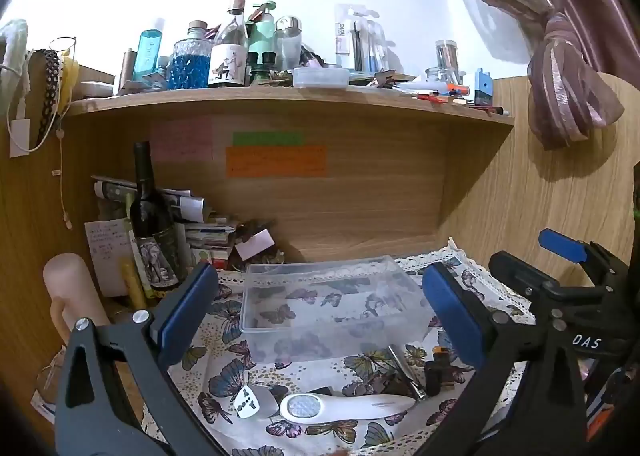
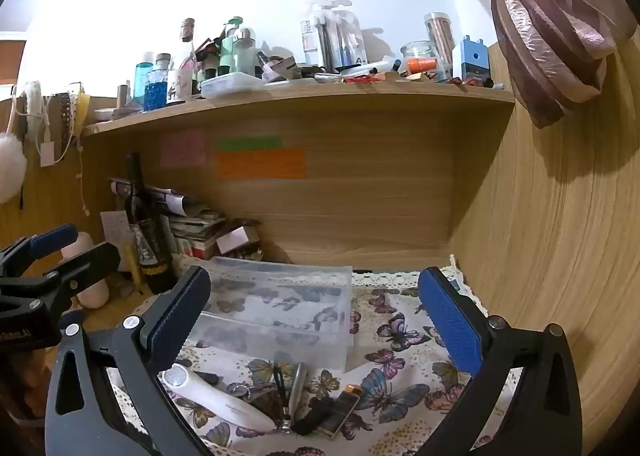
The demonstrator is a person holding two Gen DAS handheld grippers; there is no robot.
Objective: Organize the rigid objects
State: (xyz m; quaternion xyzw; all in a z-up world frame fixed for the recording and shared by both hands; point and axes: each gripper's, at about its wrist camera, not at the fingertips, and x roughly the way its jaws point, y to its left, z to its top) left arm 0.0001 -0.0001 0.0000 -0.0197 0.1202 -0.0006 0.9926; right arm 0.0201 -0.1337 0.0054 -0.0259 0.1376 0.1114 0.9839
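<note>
two hand-held grippers hover over the butterfly-print cloth on your tabletop, and neither pinches anything: the left hand-held gripper has its blue pads spread wide either side of the clear plastic box, and the right hand-held gripper is just as spread, with the same box ahead of it. the rigid things to sort lie on the cloth in front of that box: a smooth white wand-shaped device with a round lens-like end, a white plug adapter, a thin metal clip, a small dark block with an amber end and a black corded piece. the risk is in the crowding, since these lie close or overlapping, so closing on one may drag its neighbour or snag the cord. the wand's glossy rounded body may slip from flat pads. the box is light and thin-walled, so a nudge may slide it, and the loose cloth may bunch under a low pass.
</note>
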